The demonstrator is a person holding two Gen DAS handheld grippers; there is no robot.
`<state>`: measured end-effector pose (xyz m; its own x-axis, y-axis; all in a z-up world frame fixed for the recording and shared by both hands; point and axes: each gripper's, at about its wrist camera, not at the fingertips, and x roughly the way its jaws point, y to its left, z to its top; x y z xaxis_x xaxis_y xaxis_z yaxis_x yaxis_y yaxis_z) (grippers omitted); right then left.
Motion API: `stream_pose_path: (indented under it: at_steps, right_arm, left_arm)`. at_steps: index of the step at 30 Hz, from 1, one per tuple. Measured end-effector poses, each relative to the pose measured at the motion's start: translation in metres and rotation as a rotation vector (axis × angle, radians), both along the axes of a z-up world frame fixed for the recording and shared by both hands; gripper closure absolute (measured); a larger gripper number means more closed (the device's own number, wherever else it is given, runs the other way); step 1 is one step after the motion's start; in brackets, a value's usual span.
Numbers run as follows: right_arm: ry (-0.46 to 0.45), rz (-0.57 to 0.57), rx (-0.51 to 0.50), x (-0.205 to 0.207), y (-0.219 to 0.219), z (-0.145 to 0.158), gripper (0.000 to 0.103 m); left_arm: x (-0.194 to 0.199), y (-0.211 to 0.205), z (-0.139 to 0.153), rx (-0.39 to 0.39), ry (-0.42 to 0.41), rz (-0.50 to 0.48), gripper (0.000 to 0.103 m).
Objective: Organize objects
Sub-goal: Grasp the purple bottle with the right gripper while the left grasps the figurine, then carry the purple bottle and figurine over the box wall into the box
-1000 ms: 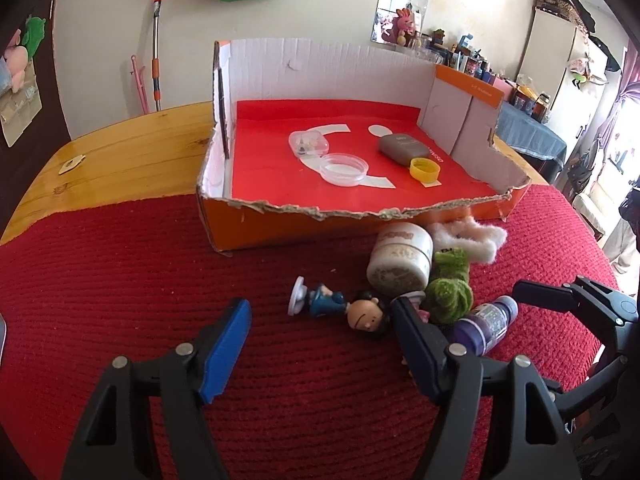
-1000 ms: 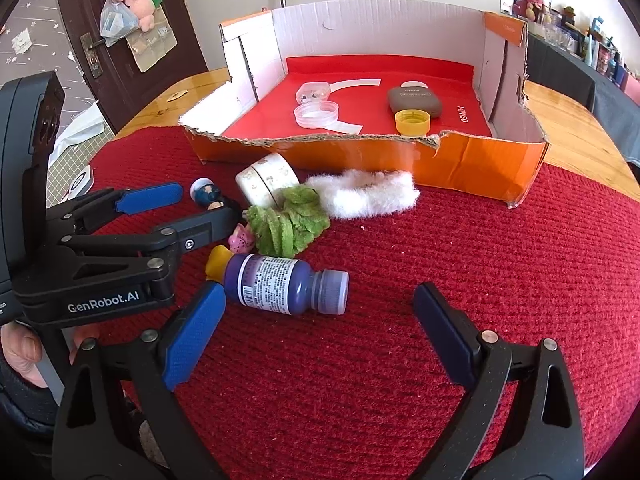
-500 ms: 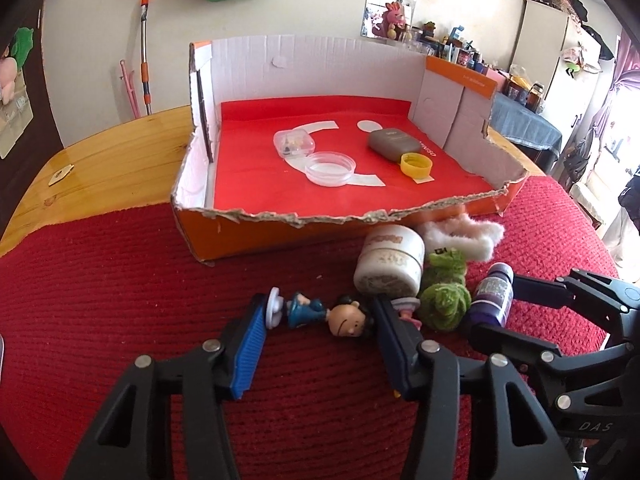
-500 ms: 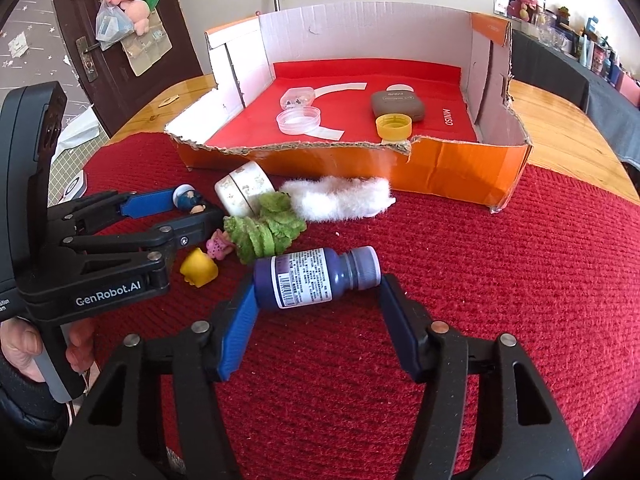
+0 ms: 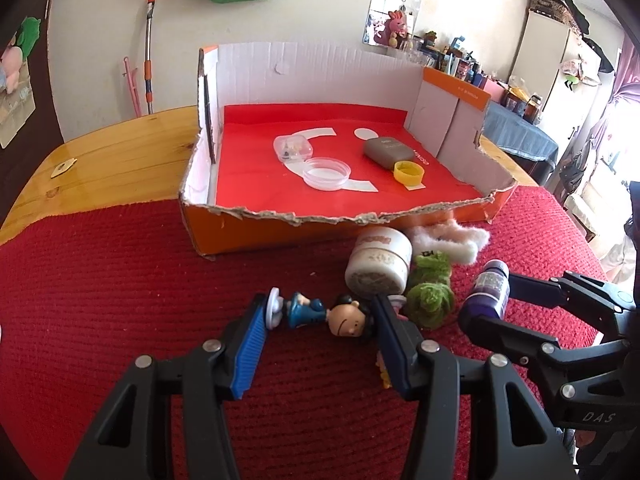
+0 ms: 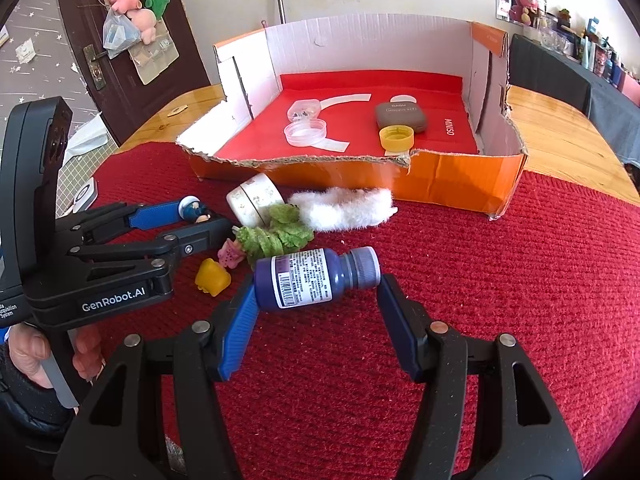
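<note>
The left claw (image 5: 320,320) is clamped on the doll (image 5: 324,314), end to end. The right claw (image 6: 316,300) is clamped on the bottle (image 6: 314,280), lifted off the red mat (image 6: 500,280). Lift both straight up, clear the torn near wall, and set them down in the box (image 6: 452,178) just beyond.

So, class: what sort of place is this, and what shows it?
Probably a lived-in home room: a wooden table under a red knitted cloth, plush toys hung on a door, and a cluttered shelf of knick-knacks.
</note>
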<state>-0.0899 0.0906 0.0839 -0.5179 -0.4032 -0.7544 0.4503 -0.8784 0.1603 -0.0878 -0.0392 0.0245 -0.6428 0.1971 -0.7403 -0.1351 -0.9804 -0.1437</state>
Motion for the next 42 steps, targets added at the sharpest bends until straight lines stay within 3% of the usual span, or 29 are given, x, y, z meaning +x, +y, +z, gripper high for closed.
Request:
stream_pose_path:
  at_steps: [17,26,42]
  right_arm:
    - [0.083,-0.001,-0.039,0.013,0.007,0.031,0.045]
    - [0.082,-0.003,-0.039,0.013,0.009,0.031,0.045]
    - [0.113,0.003,-0.040,-0.007,0.009,0.053,0.045]
  left_arm:
    - [0.018,0.006,0.027,0.049,0.072,-0.008,0.048]
    - [0.017,0.009,0.028,0.051,0.074,-0.011,0.048]
    - [-0.007,0.011,0.049,0.059,0.102,-0.016,0.048]
